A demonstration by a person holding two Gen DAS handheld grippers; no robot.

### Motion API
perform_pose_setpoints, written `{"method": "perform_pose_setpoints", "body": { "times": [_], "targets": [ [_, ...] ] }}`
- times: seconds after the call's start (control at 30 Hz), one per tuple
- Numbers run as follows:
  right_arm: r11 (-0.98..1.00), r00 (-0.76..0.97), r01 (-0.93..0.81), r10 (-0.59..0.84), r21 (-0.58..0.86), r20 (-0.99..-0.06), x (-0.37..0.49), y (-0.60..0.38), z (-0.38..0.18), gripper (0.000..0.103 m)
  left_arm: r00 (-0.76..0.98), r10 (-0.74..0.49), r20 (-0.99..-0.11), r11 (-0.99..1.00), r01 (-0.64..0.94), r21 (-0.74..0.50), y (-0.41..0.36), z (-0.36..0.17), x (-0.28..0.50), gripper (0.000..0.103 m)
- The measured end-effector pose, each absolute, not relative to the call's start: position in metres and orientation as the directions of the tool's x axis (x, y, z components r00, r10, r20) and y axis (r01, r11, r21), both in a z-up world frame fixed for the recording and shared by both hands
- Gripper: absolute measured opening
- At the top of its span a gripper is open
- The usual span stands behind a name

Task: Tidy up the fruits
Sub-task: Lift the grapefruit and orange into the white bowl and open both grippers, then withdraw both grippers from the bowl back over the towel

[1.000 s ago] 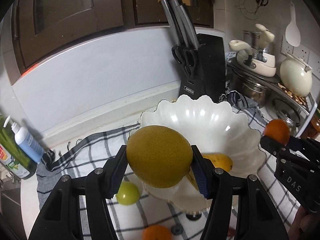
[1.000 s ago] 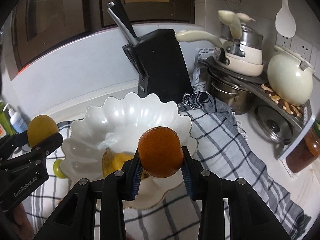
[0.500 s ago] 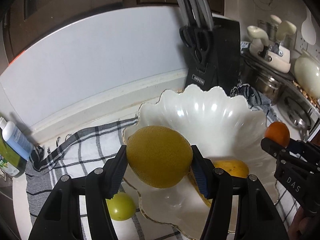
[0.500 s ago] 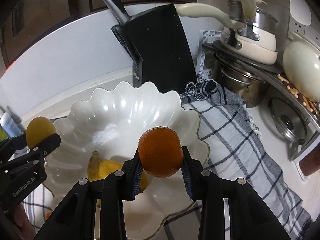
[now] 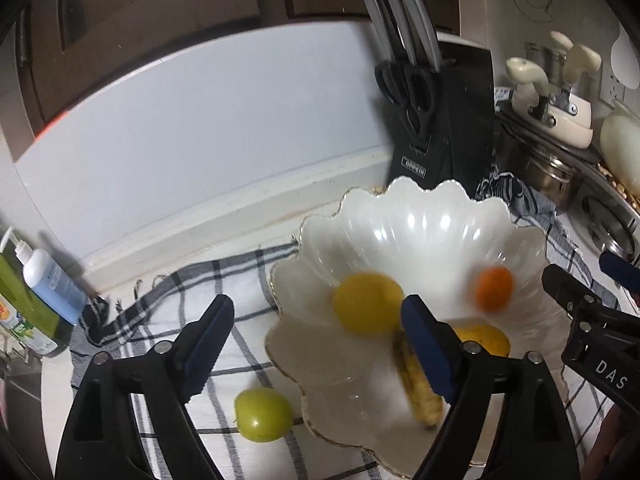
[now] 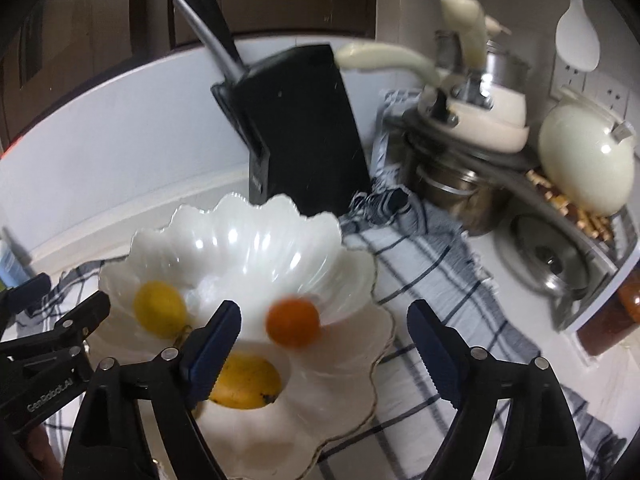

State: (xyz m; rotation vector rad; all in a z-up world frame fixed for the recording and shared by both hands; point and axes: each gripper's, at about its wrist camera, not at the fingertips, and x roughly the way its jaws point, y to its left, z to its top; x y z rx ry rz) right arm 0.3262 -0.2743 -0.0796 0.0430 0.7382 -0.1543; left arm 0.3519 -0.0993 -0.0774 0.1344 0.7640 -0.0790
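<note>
Home kitchen here: knife block [image 5: 440, 120] on the counter, stacked pots [image 6: 460, 196], checked cloth [image 6: 432, 264] under a fruit bowl [image 6: 248, 240]

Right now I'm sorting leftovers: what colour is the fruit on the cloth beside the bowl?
Green; the fruit shows best in the left wrist view.

Dim indoor light, cool and flat, with dark cabinets above. Bright glints streak the white bowl [image 5: 424, 240] ahead of each tool. The yellow fruit [image 5: 366, 306] and orange [image 6: 293, 322] smear with motion blur. Fisheye bending curves the wall; corners go black.
</note>
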Motion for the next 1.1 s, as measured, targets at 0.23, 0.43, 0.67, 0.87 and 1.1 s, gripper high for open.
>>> {"method": "perform_pose_setpoints", "body": {
  "times": [0.23,0.43,0.67,0.87,1.1],
  "targets": [
    [0.985,0.750,0.172,-0.132,-0.002,-0.648,0.311,-0.273,-0.057,0.090,0.746,-0.010,-0.666,0.990,0.101,0.099,-0.092,-0.052,0.333,0.100],
    [0.986,0.771,0.164,-0.127,0.003,-0.624,0.288,-0.266,-0.036,0.091,0.758,-0.014,-0.652,0.989,0.104,0.101,-0.087,-0.033,0.312,0.100],
    [0.989,0.784,0.145,-0.117,-0.003,-0.609,0.262,-0.255,-0.020,0.091,0.777,-0.014,-0.629,0.990,0.100,0.102,-0.078,-0.017,0.285,0.100],
    [0.990,0.790,0.144,-0.108,0.011,-0.603,0.241,-0.250,-0.016,0.091,0.788,-0.014,-0.615,0.989,0.101,0.106,-0.072,-0.010,0.263,0.100],
    [0.991,0.796,0.137,-0.104,0.010,-0.596,0.221,-0.241,-0.016,0.091,0.784,-0.026,-0.620,0.990,0.108,0.095,-0.063,-0.015,0.242,0.100]
  ]
}}
